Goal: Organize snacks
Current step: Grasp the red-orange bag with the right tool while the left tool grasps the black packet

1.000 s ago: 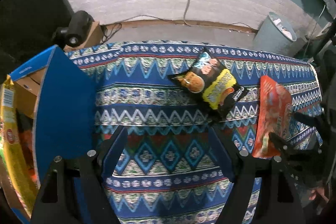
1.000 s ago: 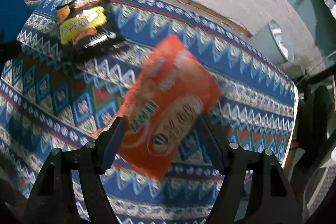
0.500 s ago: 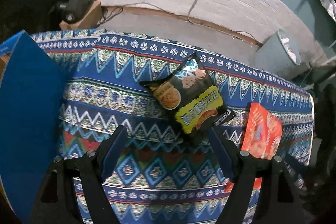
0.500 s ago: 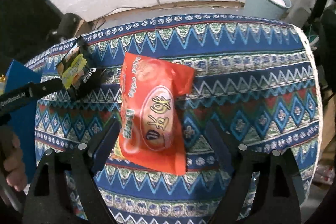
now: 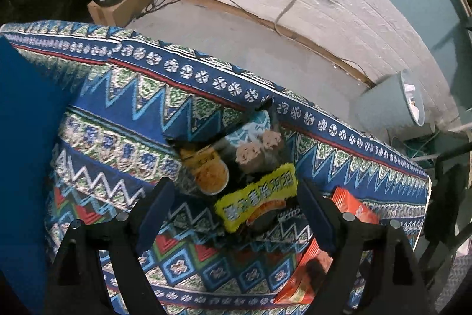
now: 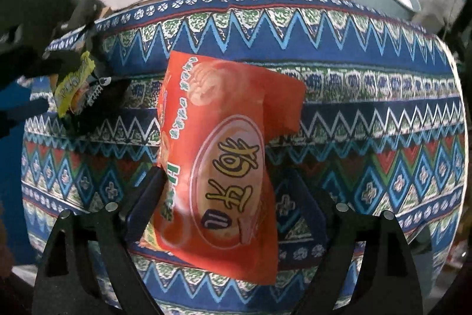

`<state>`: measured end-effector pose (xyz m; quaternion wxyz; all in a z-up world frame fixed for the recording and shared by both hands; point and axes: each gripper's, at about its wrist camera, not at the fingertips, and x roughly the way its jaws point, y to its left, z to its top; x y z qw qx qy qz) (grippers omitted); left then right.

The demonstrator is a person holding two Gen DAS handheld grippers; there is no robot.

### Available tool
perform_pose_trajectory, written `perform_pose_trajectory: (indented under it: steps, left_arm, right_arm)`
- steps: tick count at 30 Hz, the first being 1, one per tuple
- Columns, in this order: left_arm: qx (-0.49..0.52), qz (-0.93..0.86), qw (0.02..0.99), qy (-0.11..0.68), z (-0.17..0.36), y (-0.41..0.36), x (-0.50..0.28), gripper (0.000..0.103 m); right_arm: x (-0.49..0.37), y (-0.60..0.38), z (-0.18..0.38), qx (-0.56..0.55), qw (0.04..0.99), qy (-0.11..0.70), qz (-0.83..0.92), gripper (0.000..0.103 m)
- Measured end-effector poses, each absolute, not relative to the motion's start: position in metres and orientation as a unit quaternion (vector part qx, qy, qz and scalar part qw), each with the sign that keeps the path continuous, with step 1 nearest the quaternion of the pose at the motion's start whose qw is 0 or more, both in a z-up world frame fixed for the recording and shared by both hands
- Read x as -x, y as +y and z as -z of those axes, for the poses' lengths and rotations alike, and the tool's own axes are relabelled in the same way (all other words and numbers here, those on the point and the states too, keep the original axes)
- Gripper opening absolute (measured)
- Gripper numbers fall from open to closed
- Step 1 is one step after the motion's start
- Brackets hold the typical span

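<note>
Compared with half a second ago, the left gripper [image 5: 233,214] has closed in on the black and yellow crinkly snack packet [image 5: 236,170], which now fills the middle of the left wrist view and reaches down between the two blue-padded fingers [image 5: 155,211], where before it lay clear beyond the tips. The fingers stand wide apart; the packet's yellow band sits in the gap between them and neither pad visibly touches it, so this gripper has hold of nothing. The packet lies on the blue, green and red zigzag-patterned tablecloth [image 5: 132,120], close to the cloth's far edge at about 12 o'clock. In the right wrist view the right gripper [image 6: 224,205] has also come nearer its orange foil snack bag [image 6: 224,161], which looms larger and more upright than before. Its fingers are spread wide, the left pad [image 6: 147,197] against the bag's edge, the right pad a little off the bag's other side; whether the bag is truly pinched cannot be told. The bag lies on the cloth, its top corner bent toward 2 o'clock. From this view the black and yellow packet shows at 10 o'clock, with the left gripper's dark fingers around it.
</note>
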<state>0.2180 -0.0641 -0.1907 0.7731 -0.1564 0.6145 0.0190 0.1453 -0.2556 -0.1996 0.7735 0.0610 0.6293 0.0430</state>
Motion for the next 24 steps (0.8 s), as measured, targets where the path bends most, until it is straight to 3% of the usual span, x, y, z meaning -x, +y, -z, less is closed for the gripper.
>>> perform_pose_trajectory:
  steps: [2, 6, 13, 18, 20, 24]
  left_arm:
    - [0.162, -0.021, 0.770, 0.617, 0.193, -0.064, -0.220, 0.086]
    - [0.168, -0.021, 0.769, 0.616, 0.197, -0.069, -0.227, 0.086]
    - [0.131, -0.003, 0.774, 0.620, 0.206, -0.078, -0.227, 0.087]
    - [0.117, 0.009, 0.786, 0.606, 0.202, -0.079, -0.218, 0.071]
    - [0.111, 0.020, 0.788, 0.606, 0.200, -0.078, -0.215, 0.058]
    - [0.094, 0.031, 0.790, 0.605, 0.197, -0.078, -0.208, 0.057]
  right_arm:
    - [-0.144, -0.253, 0.201, -0.060, 0.774, 0.629, -0.048, 0.084]
    - [-0.144, -0.251, 0.197, -0.049, 0.777, 0.623, -0.069, 0.060]
    - [-0.137, -0.255, 0.188, -0.040, 0.782, 0.617, -0.078, 0.041]
    - [-0.135, -0.255, 0.180, -0.034, 0.786, 0.612, -0.083, 0.038]
    - [-0.132, -0.249, 0.176, -0.034, 0.786, 0.611, -0.083, 0.037]
    - [-0.132, -0.250, 0.172, -0.031, 0.788, 0.610, -0.082, 0.034]
